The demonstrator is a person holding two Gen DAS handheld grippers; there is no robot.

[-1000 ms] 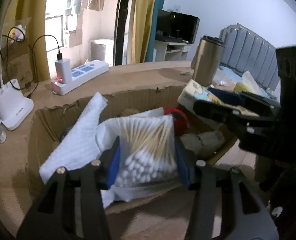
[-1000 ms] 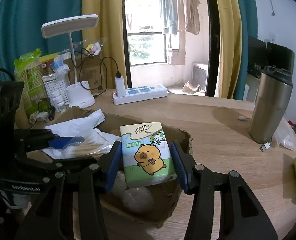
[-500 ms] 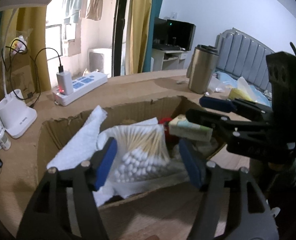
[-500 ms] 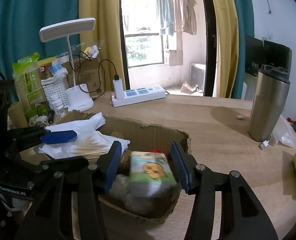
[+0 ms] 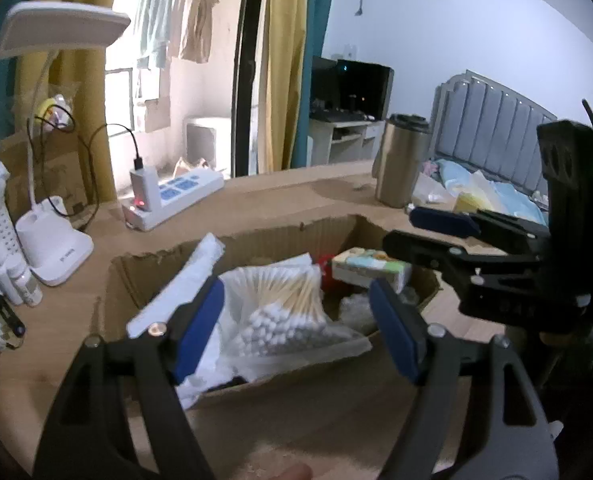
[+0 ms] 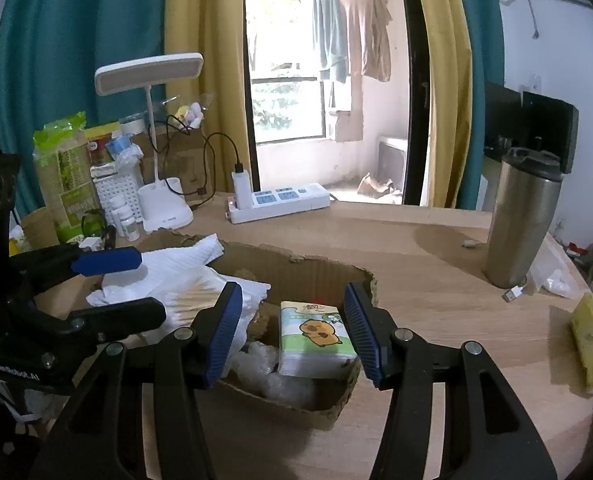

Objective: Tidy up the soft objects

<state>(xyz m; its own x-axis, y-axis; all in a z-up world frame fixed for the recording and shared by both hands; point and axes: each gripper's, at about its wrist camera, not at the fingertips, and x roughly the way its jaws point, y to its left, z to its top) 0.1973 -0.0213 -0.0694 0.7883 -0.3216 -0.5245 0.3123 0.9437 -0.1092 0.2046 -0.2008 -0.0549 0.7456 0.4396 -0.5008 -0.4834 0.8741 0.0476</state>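
A torn cardboard box (image 5: 256, 232) (image 6: 328, 272) on the wooden desk holds a bag of cotton swabs (image 5: 284, 312) (image 6: 192, 300), a white cloth (image 5: 192, 276) (image 6: 176, 264), a tissue pack with a capybara print (image 6: 316, 336) (image 5: 368, 270), a red item (image 5: 328, 272) and crumpled plastic (image 6: 272, 372). My left gripper (image 5: 296, 332) is open and empty, just above and behind the swab bag. My right gripper (image 6: 292, 332) is open and empty, its pads either side of the tissue pack, above it.
A steel tumbler (image 6: 524, 216) (image 5: 400, 160) stands at the right. A power strip (image 6: 280, 200) and a white desk lamp (image 6: 164, 204) stand behind the box. Bottles and packets crowd the left edge (image 6: 64, 184). A yellow sponge (image 6: 592, 340) lies far right.
Both grippers opened and pulled back. The swab bag and the tissue pack were let go and now lie in the box.
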